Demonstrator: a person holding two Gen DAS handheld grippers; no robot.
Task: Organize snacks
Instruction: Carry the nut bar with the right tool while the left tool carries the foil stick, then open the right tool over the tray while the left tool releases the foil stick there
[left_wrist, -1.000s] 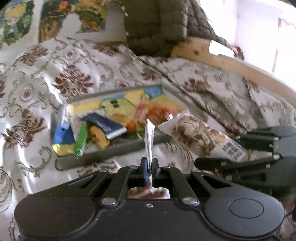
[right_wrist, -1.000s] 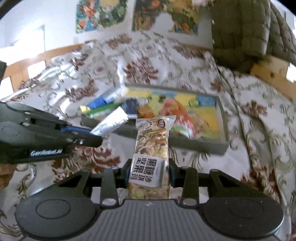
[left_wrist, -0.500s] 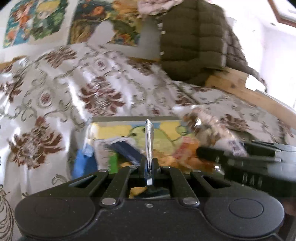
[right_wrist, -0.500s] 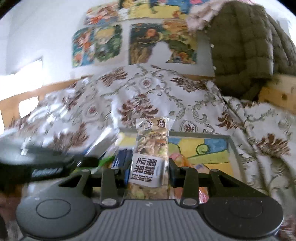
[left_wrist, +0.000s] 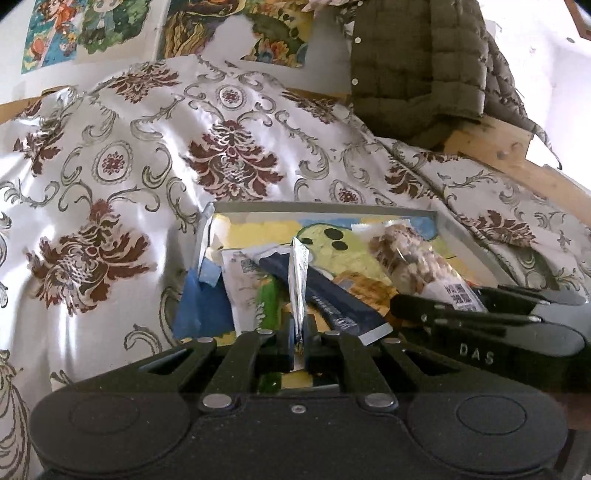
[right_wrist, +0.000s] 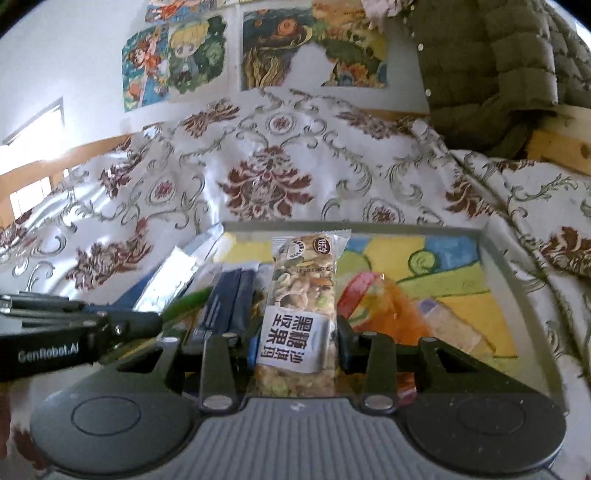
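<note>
Glossy foil sachet (left_wrist: 298, 275), clear plastic nut-bar wrapper (right_wrist: 304, 291), satiny bedspread (left_wrist: 110, 177)

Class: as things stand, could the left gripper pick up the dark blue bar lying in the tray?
Probably not yet. The left gripper is shut on a silver packet, so it has no free grip. The blue bar lies uncovered on top in the tray, just ahead, so the way is otherwise open.

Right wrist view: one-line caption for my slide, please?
Right gripper holds a nut bar over the snack tray, beside the left gripper.
</note>
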